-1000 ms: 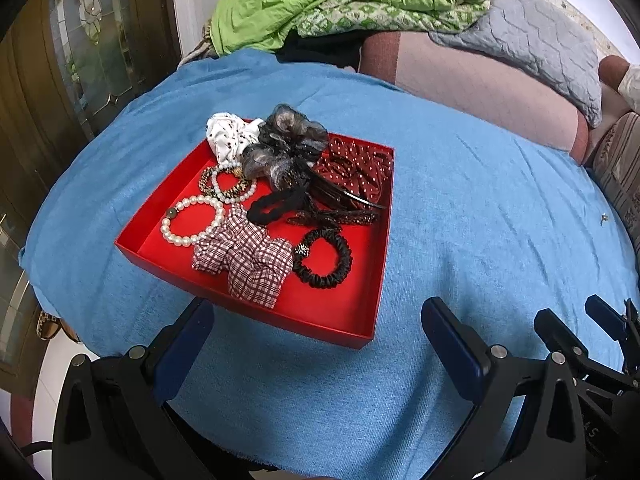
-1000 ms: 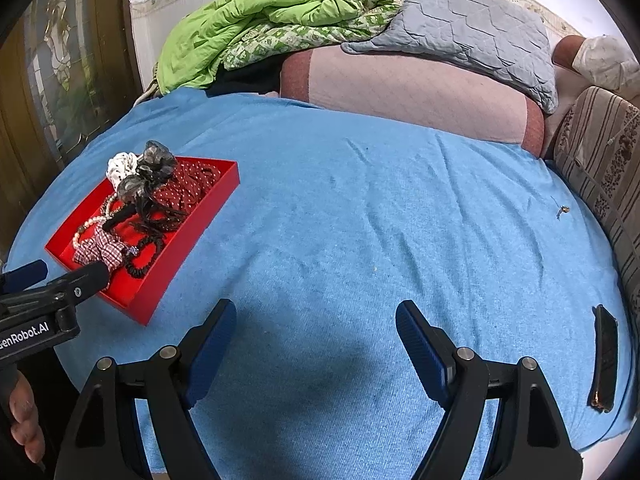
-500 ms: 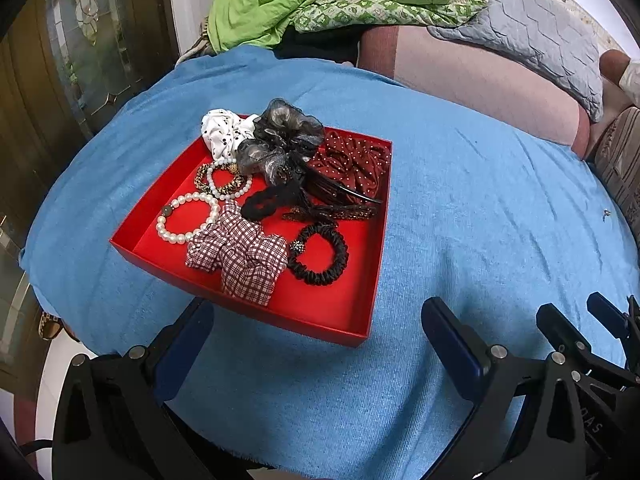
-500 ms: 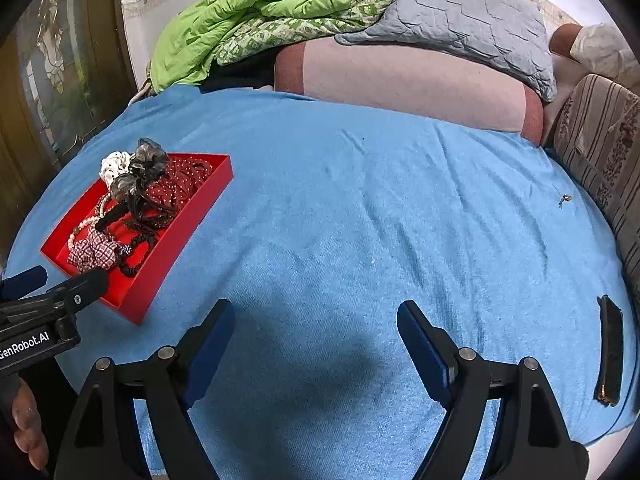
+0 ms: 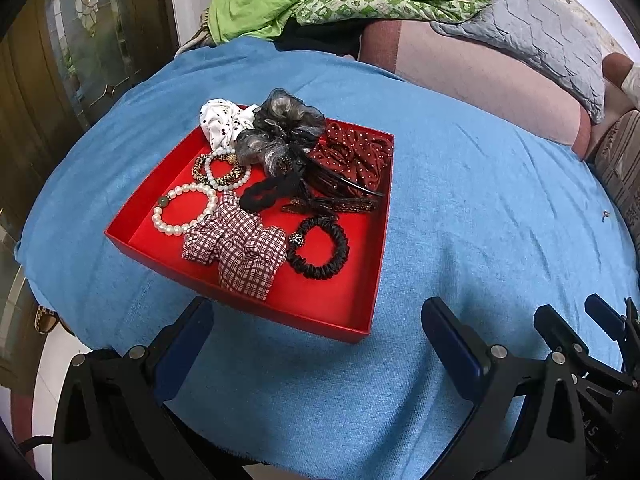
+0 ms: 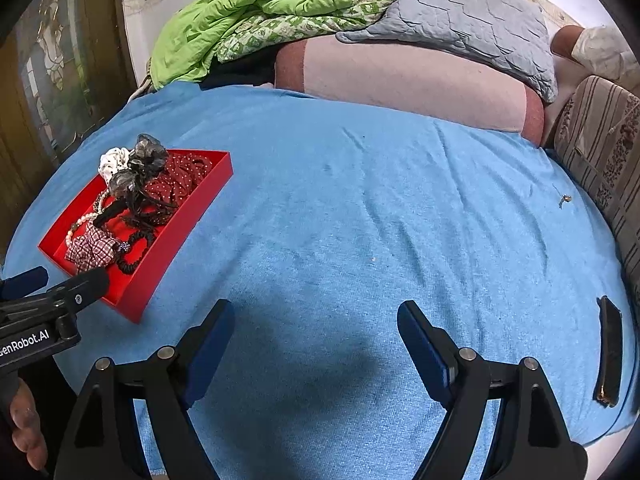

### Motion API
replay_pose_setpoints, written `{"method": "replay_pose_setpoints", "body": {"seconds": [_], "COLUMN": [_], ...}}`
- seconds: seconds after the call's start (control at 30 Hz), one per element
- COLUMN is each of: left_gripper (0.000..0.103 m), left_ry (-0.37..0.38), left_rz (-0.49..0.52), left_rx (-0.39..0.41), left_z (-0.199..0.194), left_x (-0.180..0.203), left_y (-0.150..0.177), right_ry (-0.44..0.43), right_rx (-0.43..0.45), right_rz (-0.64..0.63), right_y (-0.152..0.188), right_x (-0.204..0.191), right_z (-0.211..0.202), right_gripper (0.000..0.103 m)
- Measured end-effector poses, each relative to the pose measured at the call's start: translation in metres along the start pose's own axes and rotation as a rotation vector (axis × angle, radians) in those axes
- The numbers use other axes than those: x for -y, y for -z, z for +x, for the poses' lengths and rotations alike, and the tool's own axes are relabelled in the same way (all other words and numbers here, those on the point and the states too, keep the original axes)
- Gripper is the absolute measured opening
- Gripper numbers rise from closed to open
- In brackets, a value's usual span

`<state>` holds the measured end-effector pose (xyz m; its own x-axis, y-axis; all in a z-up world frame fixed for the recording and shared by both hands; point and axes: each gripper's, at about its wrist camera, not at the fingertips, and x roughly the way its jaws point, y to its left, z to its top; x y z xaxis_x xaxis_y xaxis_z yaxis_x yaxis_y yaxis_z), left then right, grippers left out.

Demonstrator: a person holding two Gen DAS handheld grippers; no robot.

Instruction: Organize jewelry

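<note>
A red tray sits on the blue bedspread, also in the right wrist view. It holds a checked scrunchie, a black scrunchie, a pearl bracelet, a grey organza scrunchie, a white dotted scrunchie, a red dotted scrunchie and dark hair clips. My left gripper is open and empty just in front of the tray's near edge. My right gripper is open and empty over bare bedspread, right of the tray.
A pink bolster, a grey pillow and a green quilt lie at the back. A dark flat object lies at the right bed edge, a small earring-like item near it. A wooden glazed door stands left.
Both grippers have shifted slightly; the tray has drifted a little left and down in the left view. Jaws stay open and nothing was grasped.
</note>
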<state>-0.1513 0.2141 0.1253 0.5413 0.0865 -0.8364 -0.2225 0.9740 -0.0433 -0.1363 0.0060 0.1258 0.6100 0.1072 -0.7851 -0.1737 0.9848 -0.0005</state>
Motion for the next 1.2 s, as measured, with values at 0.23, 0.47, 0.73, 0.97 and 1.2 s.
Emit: {"method": "replay_pose_setpoints", "body": {"seconds": [0.23, 0.47, 0.73, 0.97, 1.2], "left_gripper": [0.103, 0.103, 0.103, 0.103, 0.103], "left_ry": [-0.005, -0.006, -0.010, -0.033, -0.002], "left_rz": [-0.002, -0.002, -0.007, 0.010, 0.010], "left_rx": [-0.008, -0.010, -0.005, 0.053, 0.135], "left_z": [0.002, 0.002, -0.003, -0.023, -0.043], "left_x": [-0.001, -0.001, 0.000, 0.003, 0.003], "left_y": [0.001, 0.001, 0.003, 0.003, 0.006], "right_ry": [-0.002, 0.001, -0.009, -0.023, -0.024], "right_rx": [-0.005, -0.005, 0.014, 0.046, 0.075], "right_rz": [-0.007, -0.004, -0.012, -0.014, -0.012], "right_y": [0.000, 0.001, 0.003, 0.003, 0.005], "right_x": [-0.002, -0.003, -0.003, -0.005, -0.006], "right_z": [0.001, 0.001, -0.006, -0.019, -0.031], "right_gripper": [0.087, 0.087, 0.087, 0.087, 0.088]}}
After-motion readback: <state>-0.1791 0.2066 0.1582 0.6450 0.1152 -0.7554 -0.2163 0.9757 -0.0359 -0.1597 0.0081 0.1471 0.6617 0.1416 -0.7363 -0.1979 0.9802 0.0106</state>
